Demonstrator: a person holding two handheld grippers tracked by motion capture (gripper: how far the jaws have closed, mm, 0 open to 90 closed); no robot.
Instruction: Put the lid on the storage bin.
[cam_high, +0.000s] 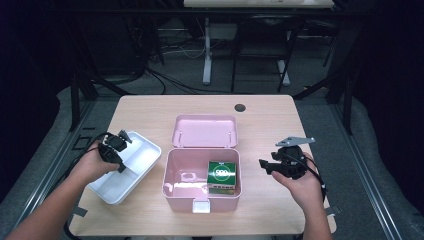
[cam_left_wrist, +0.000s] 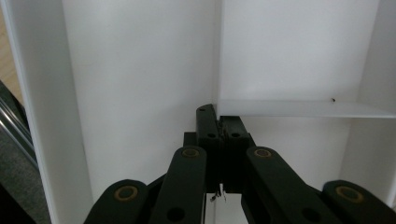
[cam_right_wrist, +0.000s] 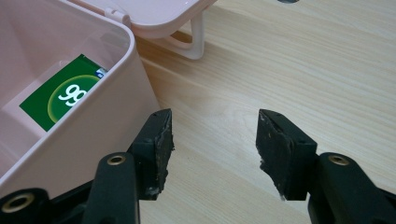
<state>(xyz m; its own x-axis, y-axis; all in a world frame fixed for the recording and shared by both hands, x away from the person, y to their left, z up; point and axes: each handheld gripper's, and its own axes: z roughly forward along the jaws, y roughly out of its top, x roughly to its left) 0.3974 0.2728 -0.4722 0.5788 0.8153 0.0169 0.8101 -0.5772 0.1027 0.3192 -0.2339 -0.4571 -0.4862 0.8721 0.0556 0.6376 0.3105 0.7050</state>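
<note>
A: Containers, biggest first?
B: Pink box (cam_high: 201, 186) at table (cam_high: 150, 112) center, lid (cam_high: 205, 131) flipped open at its 12 o'clock. Green carton (cam_high: 221, 176) sits inside, right half. White divided tray (cam_high: 131, 167) at box's 9 o'clock; what's visible of it is bare.
A: Grippers?
B: Left gripper (cam_high: 121, 138) over the tray, jaws together on the thin divider wall (cam_left_wrist: 299, 108). Right gripper (cam_high: 264, 164) at box's 3 o'clock, jaws apart approx. halfway, nothing btwn them, just above bare wood.

glossy, seemingly plastic white tray (cam_high: 131, 165)
</note>
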